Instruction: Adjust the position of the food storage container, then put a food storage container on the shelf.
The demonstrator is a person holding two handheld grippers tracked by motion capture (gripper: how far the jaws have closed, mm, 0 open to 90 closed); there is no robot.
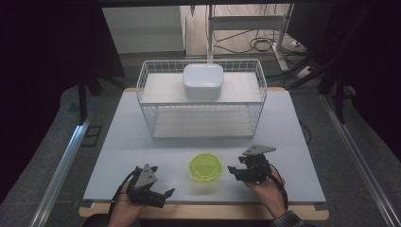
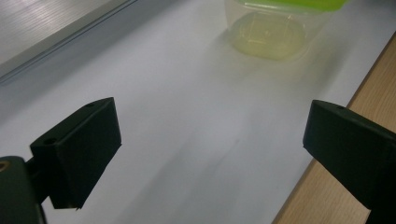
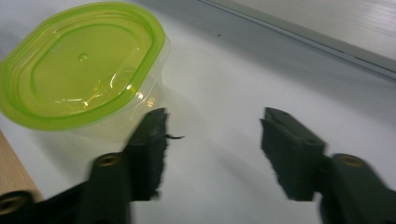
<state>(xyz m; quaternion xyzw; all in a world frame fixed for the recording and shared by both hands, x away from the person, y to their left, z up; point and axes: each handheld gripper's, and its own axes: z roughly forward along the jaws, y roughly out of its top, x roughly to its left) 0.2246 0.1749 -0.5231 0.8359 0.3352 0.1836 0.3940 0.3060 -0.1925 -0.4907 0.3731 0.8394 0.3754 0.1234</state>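
Black, the right gripper [image 1: 236, 171] stands with its jaws apart and nothing between them; in the right gripper view [image 3: 212, 149] they are blurred and frame only bare table, the nearer fingertip [image 3: 152, 140] just beside the tub's wall, contact not discernible. The green-lidded tub [image 1: 205, 168] sits on the white table [image 1: 293, 142] near the front edge, between the two grippers, lid on. The left gripper [image 1: 163, 194], on the tub's other side and nearer the table's front edge, likewise has its jaws wide apart and empty [image 2: 210, 154], pointing toward the tub [image 2: 271, 32]. That view cuts off the tub's lid at the top of the frame. Behind the tub, well apart, stands a white wire rack [image 1: 146, 101] carrying a white lidded box [image 1: 203, 80] on its upper shelf.
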